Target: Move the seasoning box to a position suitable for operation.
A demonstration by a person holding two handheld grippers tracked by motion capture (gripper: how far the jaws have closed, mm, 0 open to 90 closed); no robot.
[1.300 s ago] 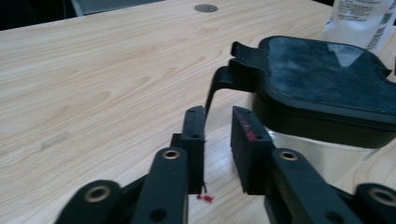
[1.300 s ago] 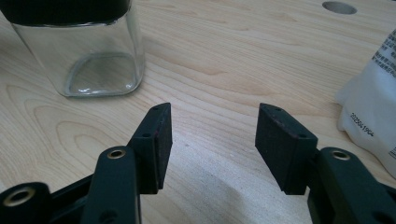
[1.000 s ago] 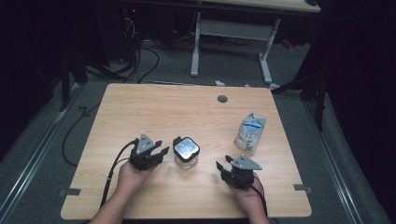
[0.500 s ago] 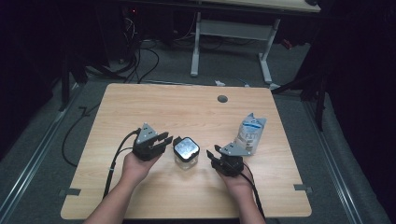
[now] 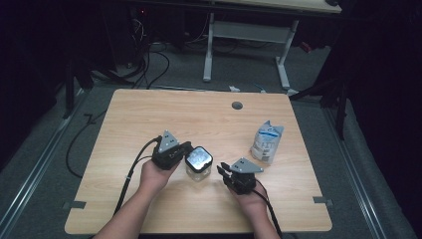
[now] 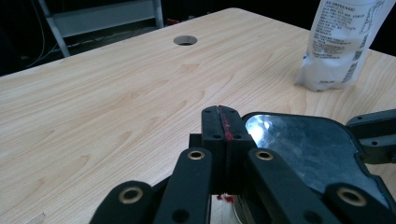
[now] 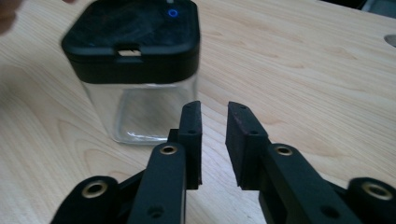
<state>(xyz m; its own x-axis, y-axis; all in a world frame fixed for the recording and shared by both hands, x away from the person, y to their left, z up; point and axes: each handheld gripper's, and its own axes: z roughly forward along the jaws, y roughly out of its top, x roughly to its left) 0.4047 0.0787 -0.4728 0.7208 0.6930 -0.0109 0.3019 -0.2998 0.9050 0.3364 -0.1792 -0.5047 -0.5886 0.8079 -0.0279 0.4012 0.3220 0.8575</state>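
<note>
A clear jar [image 5: 198, 163] with a black lid was seen on the tabletop [image 5: 149, 114], between the left tongs [image 5: 185, 148] and right tongs [image 5: 222, 172]. A white pouch [image 5: 266, 142] was stood farther right.

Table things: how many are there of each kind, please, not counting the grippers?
Jar with black lid: 1
White bag: 1
Total: 2
</note>
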